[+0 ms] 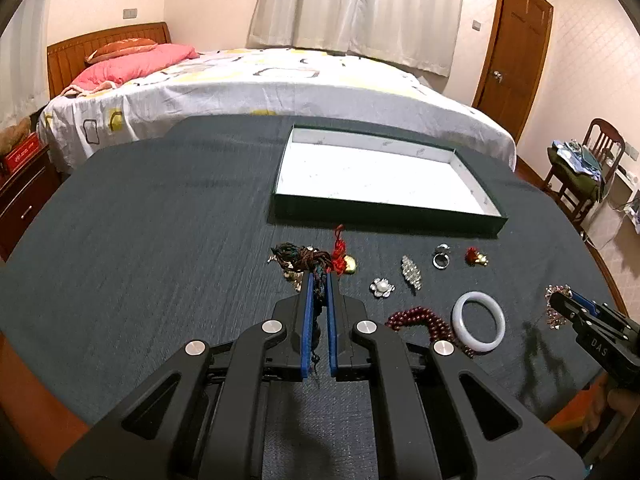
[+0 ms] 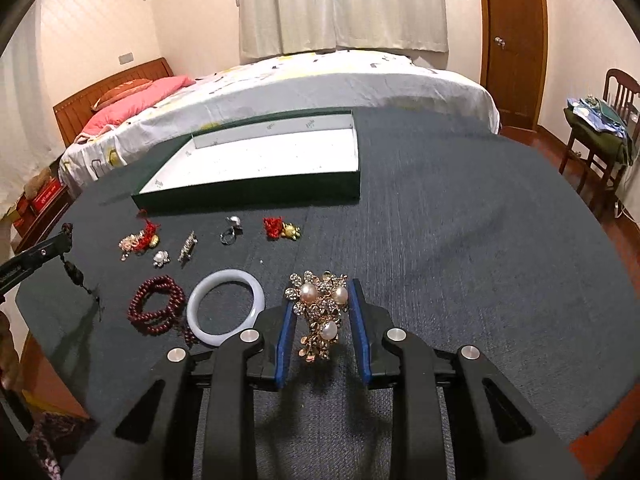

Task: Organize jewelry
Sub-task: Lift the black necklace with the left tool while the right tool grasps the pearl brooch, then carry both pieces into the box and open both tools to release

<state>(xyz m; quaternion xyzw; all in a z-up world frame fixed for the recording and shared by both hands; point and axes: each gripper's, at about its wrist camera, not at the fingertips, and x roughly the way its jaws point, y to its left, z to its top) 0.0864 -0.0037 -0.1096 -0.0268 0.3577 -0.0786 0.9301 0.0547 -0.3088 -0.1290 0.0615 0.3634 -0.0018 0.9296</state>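
Observation:
My left gripper (image 1: pixel 319 280) is shut on a dark braided cord necklace (image 1: pixel 304 258) and holds it just above the table; its beads hang below in the right wrist view (image 2: pixel 74 274). My right gripper (image 2: pixel 322 292) is open around a gold pearl brooch (image 2: pixel 320 308) that lies on the cloth between the fingers. An open green tray with white lining (image 1: pixel 380 172) (image 2: pixel 260 152) sits behind the jewelry.
On the dark tablecloth lie a white jade bangle (image 2: pixel 226 306), red bead bracelet (image 2: pixel 156 308), silver ring (image 2: pixel 231 232), two red-and-gold charms (image 2: pixel 280 228) (image 2: pixel 146 238), a crystal clip (image 2: pixel 188 246) and a small flower brooch (image 2: pixel 161 258). A bed stands beyond.

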